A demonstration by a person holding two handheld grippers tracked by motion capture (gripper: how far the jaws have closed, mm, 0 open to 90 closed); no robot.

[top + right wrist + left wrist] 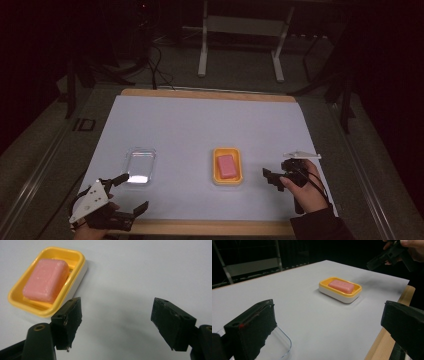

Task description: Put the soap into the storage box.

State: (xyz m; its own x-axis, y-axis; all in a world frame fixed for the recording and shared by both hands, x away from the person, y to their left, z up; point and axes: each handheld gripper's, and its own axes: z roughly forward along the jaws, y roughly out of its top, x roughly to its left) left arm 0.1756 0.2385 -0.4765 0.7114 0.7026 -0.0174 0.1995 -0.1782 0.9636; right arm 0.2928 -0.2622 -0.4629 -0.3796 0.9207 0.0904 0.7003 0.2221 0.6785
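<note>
Pink soap bar in yellow soap dish, lower centre of white sheet. Right gripper just right of dish, jaws spread, empty. Left gripper lower left, jaws spread wide beside clear lid, well apart from dish.

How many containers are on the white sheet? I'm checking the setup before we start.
2. A clear plastic container sits on the left, just ahead of the left gripper. A yellow soap dish holding a pink soap bar sits near the middle, left of the right gripper.
</note>
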